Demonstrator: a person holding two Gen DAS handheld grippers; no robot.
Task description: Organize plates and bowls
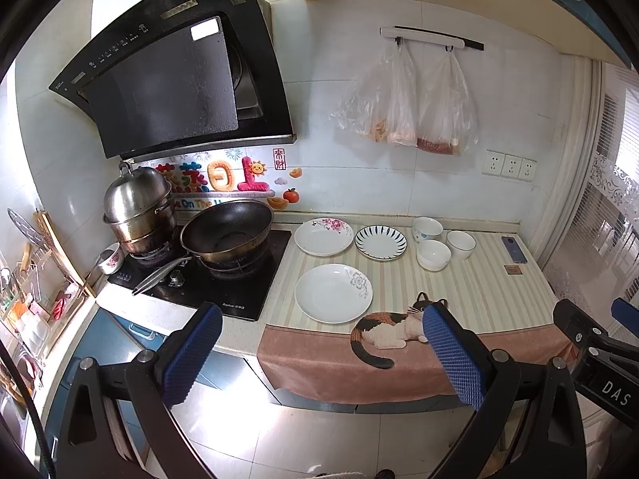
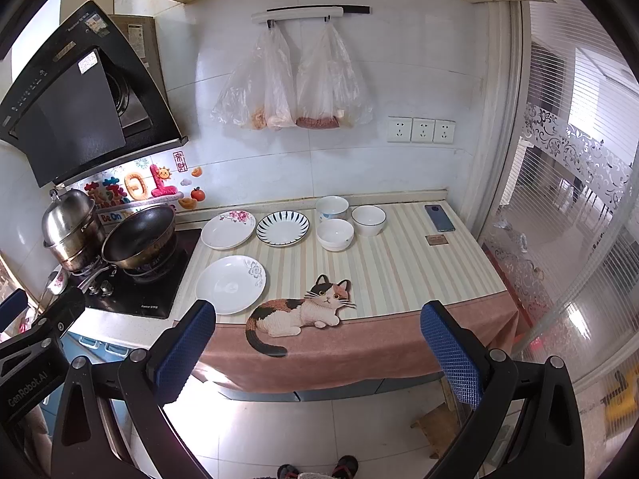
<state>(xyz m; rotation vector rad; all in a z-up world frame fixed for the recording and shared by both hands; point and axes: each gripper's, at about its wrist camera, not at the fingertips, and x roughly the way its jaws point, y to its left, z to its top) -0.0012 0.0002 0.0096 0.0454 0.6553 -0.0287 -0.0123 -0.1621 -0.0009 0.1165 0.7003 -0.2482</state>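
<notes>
Left wrist view
Left gripper (image 1: 321, 329): held back from the counter edge, above the floor; blue-padded fingers spread wide, nothing between them.
Striped mat (image 1: 459, 283): a cream cloth with a pink hem is seen draped over the counter, a calico cat figure (image 1: 389, 327) lying at its front edge.
Plates: a white plate with a grey flower (image 1: 333, 293) is set nearest; behind it a white plate with pink blossoms (image 1: 323, 236), and just beside that a white plate with dark blue radial strokes (image 1: 380, 242).
Bowls: three white ceramic bowls (image 1: 433, 254) are grouped close together right of the striped plate.
Black wok (image 1: 227, 229): seated on the black glass hob, a steel lidded steamer pot (image 1: 137, 207) just behind it.
Right gripper (image 1: 599, 343): only part is seen at the right edge.

Right wrist view
Right gripper (image 2: 317, 327): also kept short of the counter; fingers parted, gripping nothing.
Dishes: the same three plates and three bowls are seen upright and unstacked on the mat, plates left, bowls right.
Dark blue phone (image 2: 439, 217): laid flat near the mat's far right corner, well apart from the bowls.
Clear plastic bags (image 2: 291, 88): hung from a white wall rail above the counter.
</notes>
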